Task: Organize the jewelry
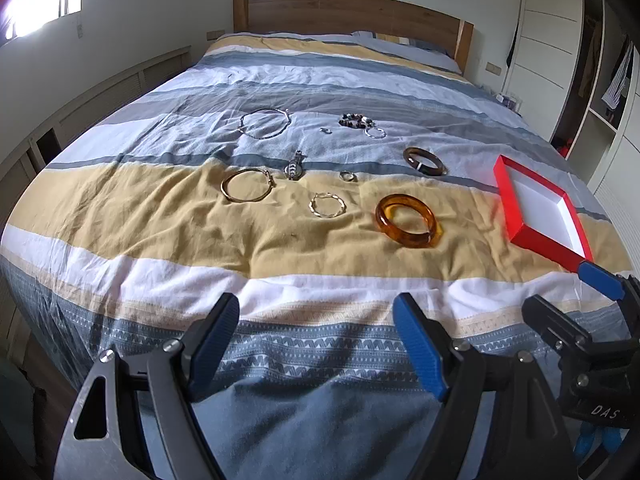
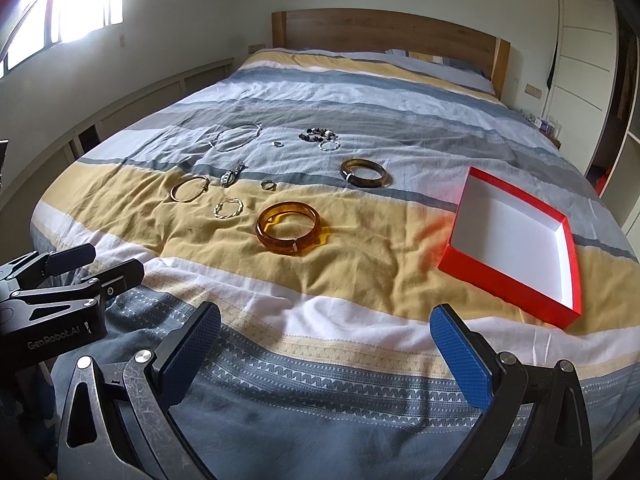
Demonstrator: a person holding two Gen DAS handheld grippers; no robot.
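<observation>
Jewelry lies spread on the striped bedspread. An amber bangle (image 1: pixel 408 220) (image 2: pixel 292 226) is nearest. Beyond it are a dark brown bangle (image 1: pixel 425 161) (image 2: pixel 364 173), a thin gold bangle (image 1: pixel 248 185) (image 2: pixel 189 189), a twisted gold hoop (image 1: pixel 328 205) (image 2: pixel 229 208), a small watch (image 1: pixel 295 166) (image 2: pixel 231 176), a silver necklace (image 1: pixel 264 123) (image 2: pixel 236 136) and a bead bracelet (image 1: pixel 356 121) (image 2: pixel 318 134). A red box (image 1: pixel 540 210) (image 2: pixel 516 240) with a white inside stands empty at the right. My left gripper (image 1: pixel 316 332) and right gripper (image 2: pixel 324 344) are both open and empty, above the bed's near edge.
A wooden headboard (image 2: pixel 384 34) and pillows are at the far end. Low cabinets (image 1: pixel 100 100) run along the left wall under a window. A white wardrobe (image 1: pixel 548 40) and open shelves stand at the right. Two small rings (image 1: pixel 348 176) (image 1: pixel 326 131) lie among the jewelry.
</observation>
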